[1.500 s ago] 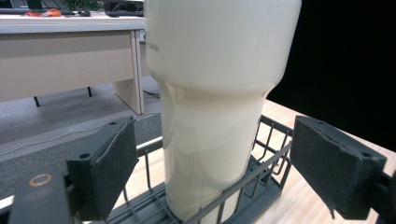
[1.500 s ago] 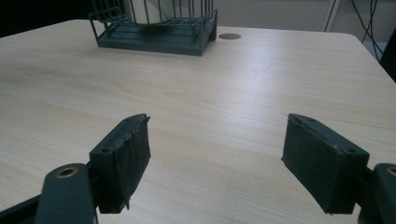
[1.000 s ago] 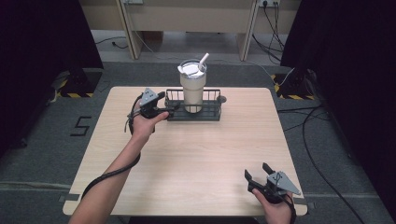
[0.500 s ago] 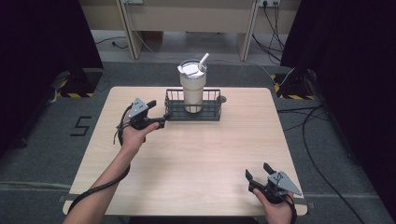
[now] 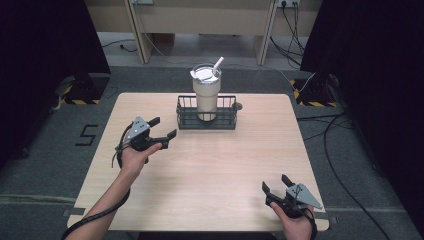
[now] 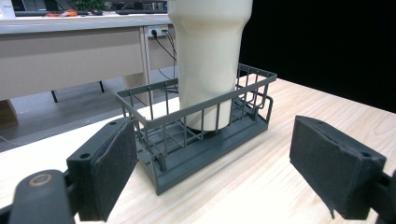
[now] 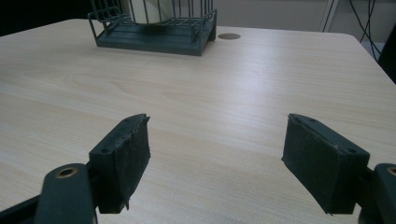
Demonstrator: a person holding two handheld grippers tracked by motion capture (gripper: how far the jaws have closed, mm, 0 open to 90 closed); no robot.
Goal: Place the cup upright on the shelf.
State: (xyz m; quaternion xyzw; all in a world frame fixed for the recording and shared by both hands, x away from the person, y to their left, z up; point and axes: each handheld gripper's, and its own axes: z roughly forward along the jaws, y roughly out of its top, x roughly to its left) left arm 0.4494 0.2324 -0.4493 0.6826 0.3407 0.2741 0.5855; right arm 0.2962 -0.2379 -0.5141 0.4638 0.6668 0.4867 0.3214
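Observation:
A cream tumbler (image 5: 206, 95) with a lid and straw stands upright inside a dark wire basket (image 5: 186, 117) at the back middle of the wooden table (image 5: 220, 160). My left gripper (image 5: 163, 128) hovers open a short way left and in front of the basket, nothing between its jaws. In the left gripper view the basket (image 6: 154, 121) and tumbler (image 6: 210, 60) lie just beyond the open gripper (image 6: 229, 165). My right gripper (image 5: 275, 184) rests open near the table's front right edge. In the right gripper view the gripper (image 7: 229, 161) is empty, with the basket (image 7: 154, 37) far ahead.
A round cable hole (image 5: 238, 106) sits in the table just right of the basket. Desk legs (image 5: 140, 30) and cables (image 5: 340, 150) lie on the floor beyond and to the right of the table. Black curtains flank both sides.
My left gripper has drawn back from the basket's left end, toward the front left. The right gripper has stayed put.

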